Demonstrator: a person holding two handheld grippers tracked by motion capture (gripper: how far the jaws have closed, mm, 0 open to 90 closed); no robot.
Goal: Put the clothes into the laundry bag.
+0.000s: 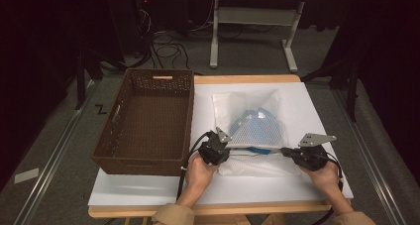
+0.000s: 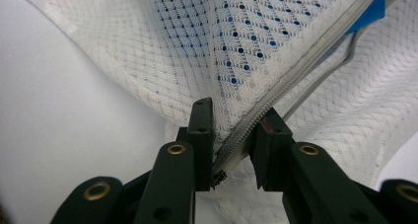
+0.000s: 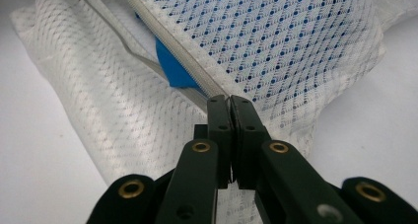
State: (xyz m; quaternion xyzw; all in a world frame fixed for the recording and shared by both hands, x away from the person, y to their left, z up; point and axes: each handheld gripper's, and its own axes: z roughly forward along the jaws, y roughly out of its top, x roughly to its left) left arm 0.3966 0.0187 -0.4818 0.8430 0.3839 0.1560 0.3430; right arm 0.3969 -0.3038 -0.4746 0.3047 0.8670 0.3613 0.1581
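White mesh, a zippered laundry bag (image 1: 252,131) with blue cloth (image 1: 255,123) showing through it, lies on the white table (image 1: 148,190) near the person, just right of the brown wicker basket (image 1: 148,121); the left gripper (image 1: 218,146) sits at the bag's near-left corner, its jaws narrowed around the zipper edge (image 2: 276,98), one pad touching the tape while the other stands slightly off, so the hold looks loose rather than firm; the right gripper (image 1: 286,150) is at the near-right end, jaws pinched flat together on the zipper seam (image 3: 197,78); the step in hand seems to be stretching the opening taut between both ends; to do it well, the left jaws should bite fully before any pull, and both hands should draw apart evenly along the zipper line, keeping the mesh from bunching or slipping free.
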